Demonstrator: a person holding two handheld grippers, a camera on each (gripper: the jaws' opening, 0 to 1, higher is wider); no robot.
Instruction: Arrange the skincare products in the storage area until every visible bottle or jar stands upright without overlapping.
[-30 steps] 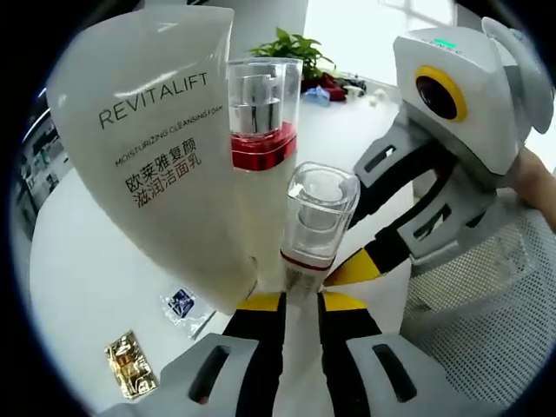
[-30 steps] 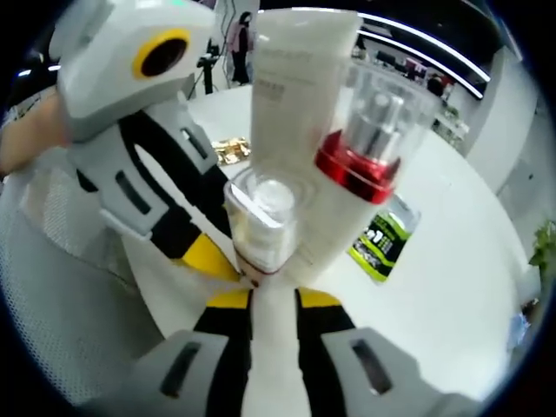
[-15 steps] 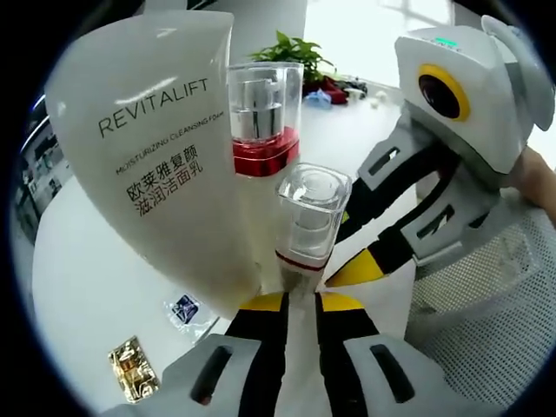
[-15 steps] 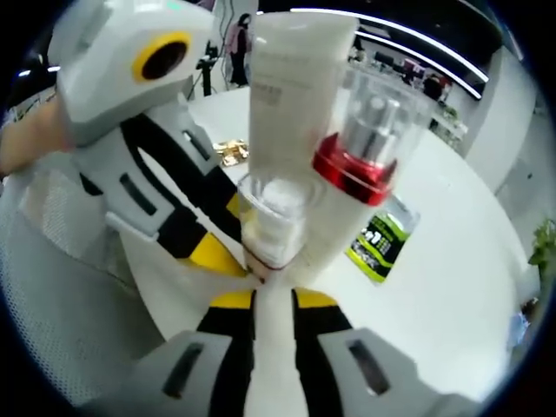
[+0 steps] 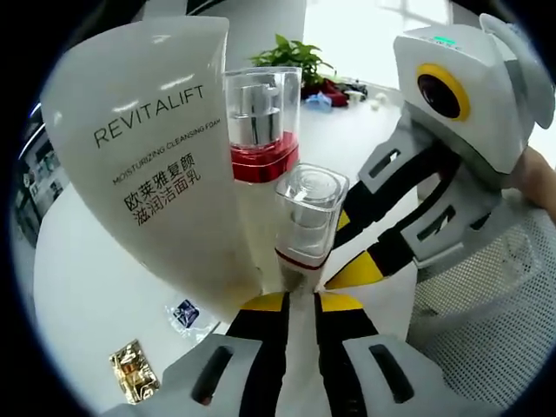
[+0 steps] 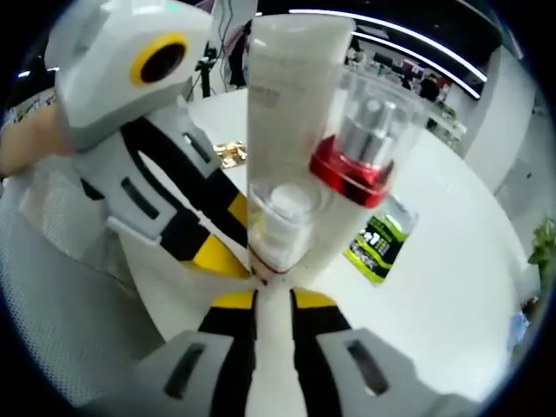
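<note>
White table (image 5: 78, 287) | both grippers closed on small bottle (image 5: 306, 228) | tube (image 5: 165, 174), pump bottle (image 5: 263, 130) crowd behind

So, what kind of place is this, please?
Probably an office or lab, not a home: a large white table, long ceiling light strips over an open floor, and a potted plant by a bright window.
</note>
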